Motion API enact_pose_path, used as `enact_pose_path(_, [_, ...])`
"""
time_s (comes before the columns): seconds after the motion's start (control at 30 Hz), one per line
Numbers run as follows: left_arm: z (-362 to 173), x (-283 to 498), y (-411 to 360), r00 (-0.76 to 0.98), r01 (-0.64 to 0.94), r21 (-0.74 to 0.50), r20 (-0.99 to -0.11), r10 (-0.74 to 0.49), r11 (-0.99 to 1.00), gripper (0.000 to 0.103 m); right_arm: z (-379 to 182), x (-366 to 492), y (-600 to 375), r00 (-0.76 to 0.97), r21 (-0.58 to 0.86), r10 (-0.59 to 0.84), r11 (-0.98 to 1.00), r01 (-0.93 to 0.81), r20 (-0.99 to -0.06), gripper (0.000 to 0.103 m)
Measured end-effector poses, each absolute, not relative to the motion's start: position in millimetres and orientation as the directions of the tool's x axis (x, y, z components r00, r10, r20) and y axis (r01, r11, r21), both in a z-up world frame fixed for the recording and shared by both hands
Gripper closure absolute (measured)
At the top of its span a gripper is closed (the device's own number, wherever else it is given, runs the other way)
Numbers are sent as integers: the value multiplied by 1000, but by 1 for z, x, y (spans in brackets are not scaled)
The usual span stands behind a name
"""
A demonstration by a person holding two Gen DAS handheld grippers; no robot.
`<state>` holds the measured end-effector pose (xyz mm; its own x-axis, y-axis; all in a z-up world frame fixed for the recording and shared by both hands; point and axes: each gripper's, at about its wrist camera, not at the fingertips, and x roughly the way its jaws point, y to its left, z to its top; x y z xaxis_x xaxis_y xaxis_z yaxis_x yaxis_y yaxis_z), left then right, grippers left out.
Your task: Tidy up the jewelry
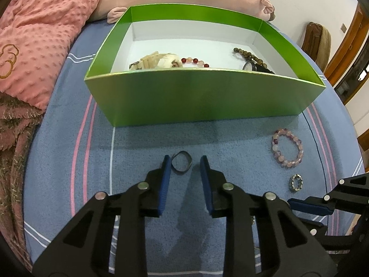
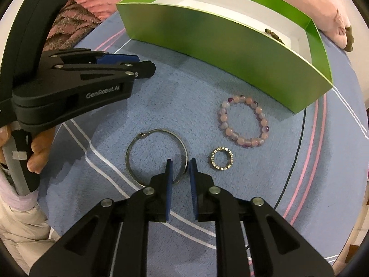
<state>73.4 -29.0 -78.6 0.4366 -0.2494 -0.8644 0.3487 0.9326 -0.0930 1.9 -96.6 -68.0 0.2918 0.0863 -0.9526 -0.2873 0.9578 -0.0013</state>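
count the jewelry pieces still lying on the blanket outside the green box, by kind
beaded bracelet: 1
large metal hoop: 1
small dark ring: 1
sparkly ring: 1
total: 4

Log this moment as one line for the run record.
left gripper: open around small dark ring | right gripper: open astride large metal bangle rim | green cardboard box: partly filled

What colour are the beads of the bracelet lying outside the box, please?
Pale pink with some purple; beaded bracelet, clearest in right wrist view.
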Motion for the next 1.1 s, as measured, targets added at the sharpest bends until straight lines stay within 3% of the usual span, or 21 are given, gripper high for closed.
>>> enact_pose_path(0.1, [-79,73,-29,446,342,-73,-865,-231,937,84,-69,0,-90,302,-24,69,955,-297,-951,91])
enact_pose_path(0.23, [-79,74,-27,442,339,-89,-864,-242,937,85,-70,-5,-90,303,-8,83,958,-288,-949,100])
enact_pose_path(0.7, [-42,60,-18,494,338,-103,-827,-269,936,85,-40,-4,-118,375,4,94,972,-235,-922,100])
enact_pose_path(0.93, [20,60,-28,572,362,-55,-775,-269,930,85,26,12,-151,534,55,142,983,-176,-834,100])
enact_pose_path(1.1, [40,87,-44,591,365,-54,-758,-276,929,85,59,47,-175,627,29,79,996,-89,-775,100])
